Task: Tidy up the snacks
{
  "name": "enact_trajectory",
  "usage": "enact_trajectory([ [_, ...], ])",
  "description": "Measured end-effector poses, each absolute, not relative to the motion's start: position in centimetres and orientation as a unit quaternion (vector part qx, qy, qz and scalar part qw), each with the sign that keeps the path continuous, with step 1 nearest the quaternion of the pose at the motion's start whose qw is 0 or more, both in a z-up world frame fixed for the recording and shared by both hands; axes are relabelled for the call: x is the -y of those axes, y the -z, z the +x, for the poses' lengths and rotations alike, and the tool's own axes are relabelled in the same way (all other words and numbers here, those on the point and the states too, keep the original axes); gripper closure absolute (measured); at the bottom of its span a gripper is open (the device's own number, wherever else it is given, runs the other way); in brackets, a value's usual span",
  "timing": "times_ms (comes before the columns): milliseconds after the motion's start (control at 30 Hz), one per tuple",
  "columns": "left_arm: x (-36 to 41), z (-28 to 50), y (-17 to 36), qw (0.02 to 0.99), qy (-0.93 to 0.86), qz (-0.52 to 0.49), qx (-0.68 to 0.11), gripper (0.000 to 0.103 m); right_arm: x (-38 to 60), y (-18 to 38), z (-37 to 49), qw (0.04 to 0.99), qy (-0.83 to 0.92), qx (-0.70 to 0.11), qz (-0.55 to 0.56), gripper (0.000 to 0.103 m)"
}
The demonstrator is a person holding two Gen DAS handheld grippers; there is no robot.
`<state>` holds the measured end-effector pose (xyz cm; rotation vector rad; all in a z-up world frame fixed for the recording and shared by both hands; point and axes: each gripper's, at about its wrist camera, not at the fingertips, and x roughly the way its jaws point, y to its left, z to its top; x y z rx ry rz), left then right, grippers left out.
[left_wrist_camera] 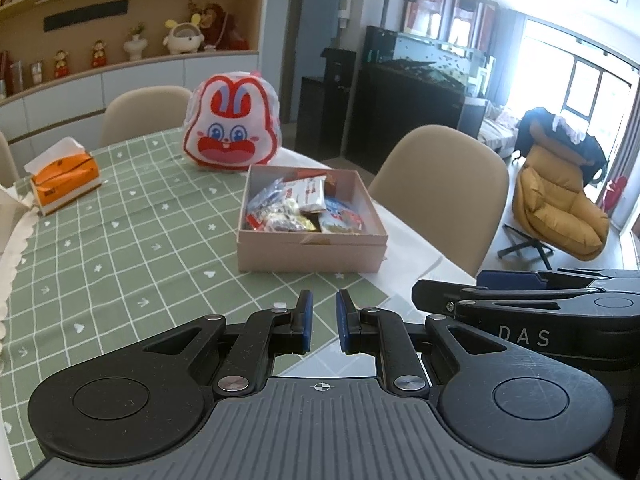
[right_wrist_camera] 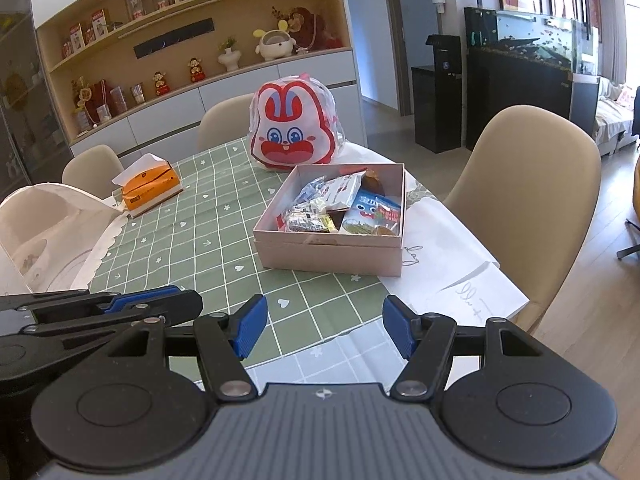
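A pink cardboard box stands on the green checked tablecloth, filled with several wrapped snacks. It also shows in the right wrist view with the snacks inside. My left gripper hovers over the near table edge, short of the box; its jaws are nearly together with a narrow gap, and it holds nothing. My right gripper is open and empty, beside the left one. The right gripper's side shows in the left wrist view.
A red and white rabbit-face bag stands behind the box. An orange tissue box lies far left. Beige chairs ring the table. A white container sits at the left edge. A yellow armchair stands at right.
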<state>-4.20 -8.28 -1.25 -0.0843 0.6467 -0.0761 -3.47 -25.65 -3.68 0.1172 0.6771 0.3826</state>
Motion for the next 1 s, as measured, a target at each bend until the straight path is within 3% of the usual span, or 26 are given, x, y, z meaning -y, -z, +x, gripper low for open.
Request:
enact_trajectory([
  [1000,8.16,-4.05,1.57,0.944,0.037,-0.044,-0.325,0.086,25.53,4.48,-2.88,0.917,-0.190,-0.345,0.058,0.038],
])
